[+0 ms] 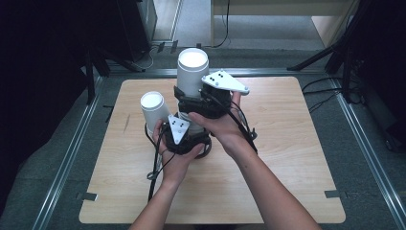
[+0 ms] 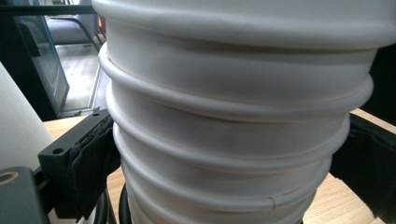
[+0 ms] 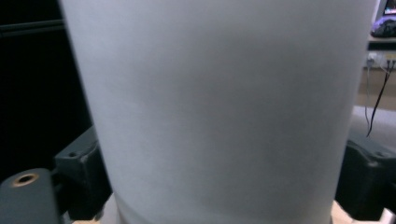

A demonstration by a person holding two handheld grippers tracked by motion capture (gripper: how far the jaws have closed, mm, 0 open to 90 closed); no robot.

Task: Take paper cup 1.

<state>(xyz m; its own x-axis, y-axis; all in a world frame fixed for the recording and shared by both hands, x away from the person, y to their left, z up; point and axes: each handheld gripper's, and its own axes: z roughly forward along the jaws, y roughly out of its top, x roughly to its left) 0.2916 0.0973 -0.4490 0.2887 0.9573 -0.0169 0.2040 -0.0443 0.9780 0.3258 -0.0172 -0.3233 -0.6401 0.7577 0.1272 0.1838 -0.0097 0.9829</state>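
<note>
Stacked cups [image 2: 233, 140], centre frame, are clasped by left gripper [image 1: 179, 139]; right gripper [image 1: 203, 103] apparently grasps the top cup [image 1: 192, 72]; toppling is risked if pulled askew.

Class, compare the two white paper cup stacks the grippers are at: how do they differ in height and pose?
1. The far stack stands taller; the near stack is shorter.
2. The far stack stands about upright, the near stack tilts left.
3. The right gripper is at the far stack, the left gripper at the near one.
Both are white, upside down.

Two cup stacks [image 1: 158, 112] crowd the table [image 1: 297, 158] centre (right half open)
</note>
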